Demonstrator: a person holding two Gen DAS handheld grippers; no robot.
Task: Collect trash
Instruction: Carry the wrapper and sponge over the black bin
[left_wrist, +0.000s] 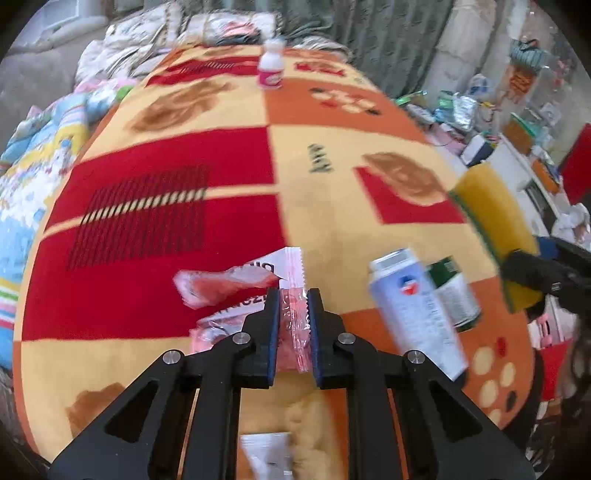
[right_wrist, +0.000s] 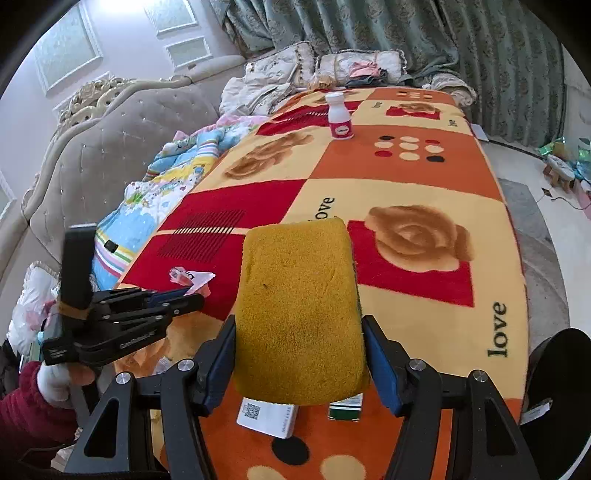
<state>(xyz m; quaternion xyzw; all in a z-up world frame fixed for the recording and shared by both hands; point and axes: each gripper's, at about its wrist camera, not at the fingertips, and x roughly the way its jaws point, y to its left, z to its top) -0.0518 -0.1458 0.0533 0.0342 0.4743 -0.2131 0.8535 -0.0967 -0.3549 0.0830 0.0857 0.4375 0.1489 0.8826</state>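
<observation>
My left gripper (left_wrist: 293, 295) is shut on a crumpled red and clear plastic wrapper (left_wrist: 293, 325), held just above the patterned blanket (left_wrist: 177, 155); more wrapper (left_wrist: 229, 286) spreads to its left. It also shows in the right wrist view (right_wrist: 192, 293). My right gripper (right_wrist: 299, 326) is shut on a yellow sponge (right_wrist: 301, 310), also seen in the left wrist view (left_wrist: 495, 221). A white carton (left_wrist: 417, 314) and a green-and-white carton (left_wrist: 456, 291) lie between the grippers. A small white and pink bottle (right_wrist: 340, 116) stands at the far end.
A white packet (left_wrist: 267, 456) lies under my left gripper. A padded headboard (right_wrist: 122, 147), folded quilts (right_wrist: 166, 181) and pillows (right_wrist: 354, 64) line the left and far sides. Clutter (left_wrist: 480, 110) covers the floor to the right. A dark round object (right_wrist: 557, 387) sits at lower right.
</observation>
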